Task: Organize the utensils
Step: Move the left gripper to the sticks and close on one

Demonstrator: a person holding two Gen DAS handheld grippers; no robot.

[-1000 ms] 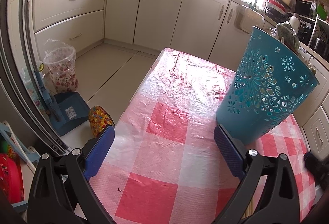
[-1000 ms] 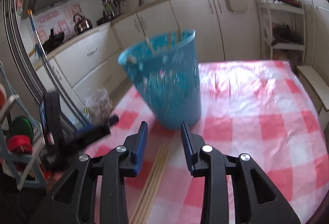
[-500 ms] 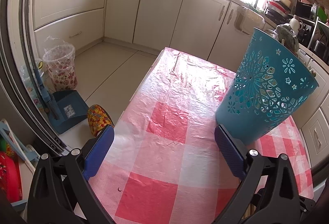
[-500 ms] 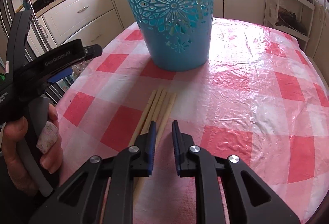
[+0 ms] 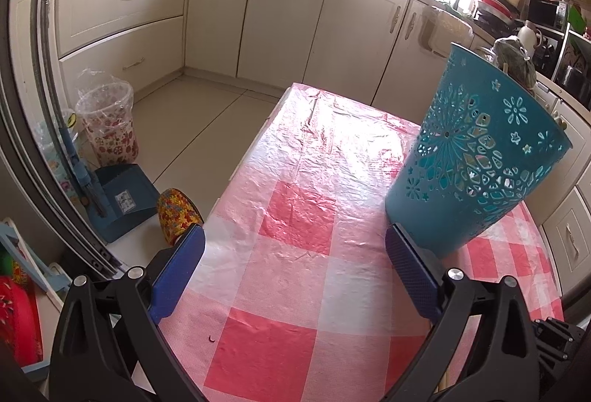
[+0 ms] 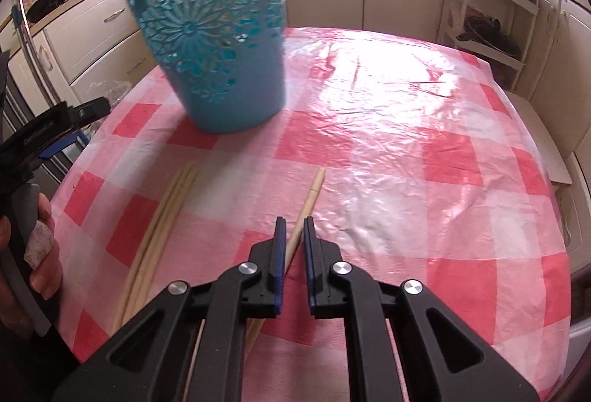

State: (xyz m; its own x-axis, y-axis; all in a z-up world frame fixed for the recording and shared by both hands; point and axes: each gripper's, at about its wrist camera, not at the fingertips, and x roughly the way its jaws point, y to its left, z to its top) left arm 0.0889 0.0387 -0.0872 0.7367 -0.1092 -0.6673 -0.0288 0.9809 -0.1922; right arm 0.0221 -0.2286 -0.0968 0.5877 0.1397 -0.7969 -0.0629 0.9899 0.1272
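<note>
A blue cut-out basket (image 6: 214, 43) stands upright on the red-checked tablecloth (image 6: 406, 143). In front of it lies a bundle of wooden chopsticks (image 6: 173, 202). One chopstick (image 6: 314, 191) lies apart from the bundle and runs between the pads of my right gripper (image 6: 293, 221). Its jaws are closing on that stick and stand almost together. My left gripper (image 5: 295, 232) hovers wide open over the cloth with nothing between its fingers. The basket (image 5: 476, 158) stands just beyond its right finger. A hand (image 6: 40, 247) holds that left gripper at the table's left edge.
The table's left edge drops to the floor, where a lined waste bin (image 5: 107, 121), a blue dustpan (image 5: 122, 202) and a patterned slipper (image 5: 177, 213) sit. Cream cabinets (image 5: 280, 17) line the far walls. A white shelf rack (image 6: 487, 14) stands beyond the table's far right corner.
My right gripper came down towards the table and its jaws narrowed around one chopstick, which now lies apart from the bundle. The left gripper has stayed put and open.
</note>
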